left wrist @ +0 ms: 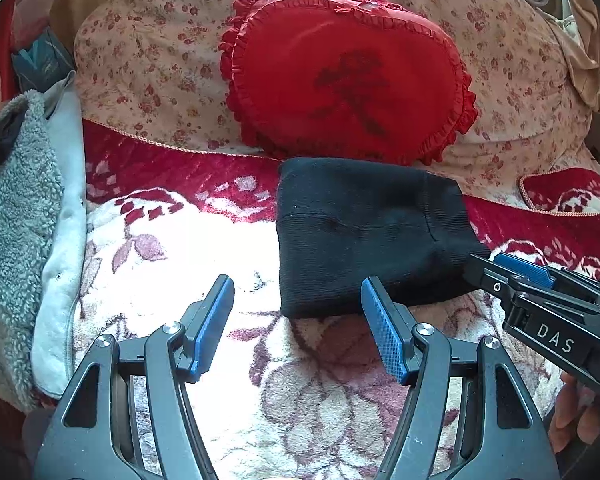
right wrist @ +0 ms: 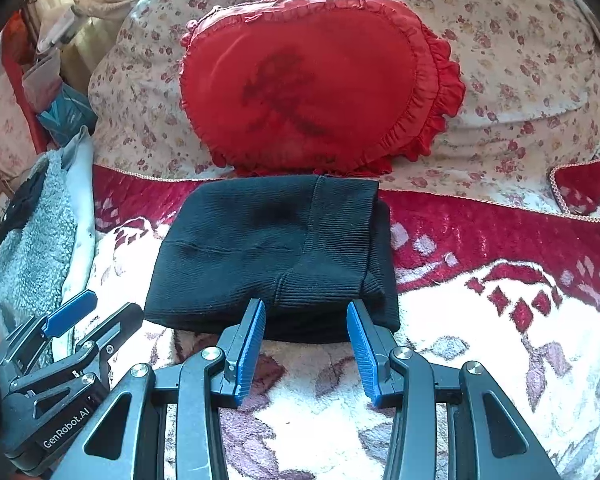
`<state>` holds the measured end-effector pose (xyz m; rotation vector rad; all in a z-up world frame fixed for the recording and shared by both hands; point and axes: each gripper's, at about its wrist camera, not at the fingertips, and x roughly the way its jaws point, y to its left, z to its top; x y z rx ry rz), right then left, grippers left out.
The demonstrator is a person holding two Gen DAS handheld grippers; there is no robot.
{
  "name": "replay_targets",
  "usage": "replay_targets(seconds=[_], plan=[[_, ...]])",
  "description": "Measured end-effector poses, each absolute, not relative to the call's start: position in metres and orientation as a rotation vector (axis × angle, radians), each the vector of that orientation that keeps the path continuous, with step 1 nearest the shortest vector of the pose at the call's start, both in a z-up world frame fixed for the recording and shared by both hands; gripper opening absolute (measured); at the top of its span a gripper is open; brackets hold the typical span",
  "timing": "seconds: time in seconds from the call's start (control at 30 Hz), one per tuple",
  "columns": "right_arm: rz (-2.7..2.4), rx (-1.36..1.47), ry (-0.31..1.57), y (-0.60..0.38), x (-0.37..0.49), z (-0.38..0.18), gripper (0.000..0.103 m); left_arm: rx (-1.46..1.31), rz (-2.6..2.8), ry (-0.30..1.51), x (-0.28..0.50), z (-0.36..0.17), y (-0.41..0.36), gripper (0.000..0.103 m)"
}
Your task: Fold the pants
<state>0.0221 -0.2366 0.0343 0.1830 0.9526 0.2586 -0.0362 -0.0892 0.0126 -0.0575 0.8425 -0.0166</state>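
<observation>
From your left wrist, the left tongs (left wrist: 298, 302) stand wide apart and hold nothing, poised over open floral blanket (left wrist: 204, 264) with free room ahead and to the left until the grey fleece (left wrist: 16, 208) heaped along that edge. The folded black pants (left wrist: 364, 232) lie ahead and to the right, their near edge just behind your right-hand blue pad; a red heart cushion (left wrist: 340, 80) closes off the space behind them. The right tongs (left wrist: 500, 268) enter from the right, tips at the bundle's right corner. From your right wrist, the right tongs (right wrist: 306, 312) are also parted and empty, both blue pads at the near edge of the pants (right wrist: 276, 248), whether touching cannot be told. Clear blanket (right wrist: 480, 320) spreads to the right; the left tongs (right wrist: 96, 308) sit low at left, beside the fleece (right wrist: 32, 248).
</observation>
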Motion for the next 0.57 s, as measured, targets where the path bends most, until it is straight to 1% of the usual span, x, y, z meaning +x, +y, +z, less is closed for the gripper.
replay_targets(seconds=[0.3,0.57], plan=[[0.254,0.191,0.963,-0.2364,0.0225,0.0317,0.041,-0.062,-0.022,0.844,-0.0360,0.0123,-0.0896,0.066],[0.251,0.194,0.963,-0.2373,0.0221,0.0310,0.041,-0.041,-0.041,0.806,-0.0416,0.0142,-0.0931,0.066]])
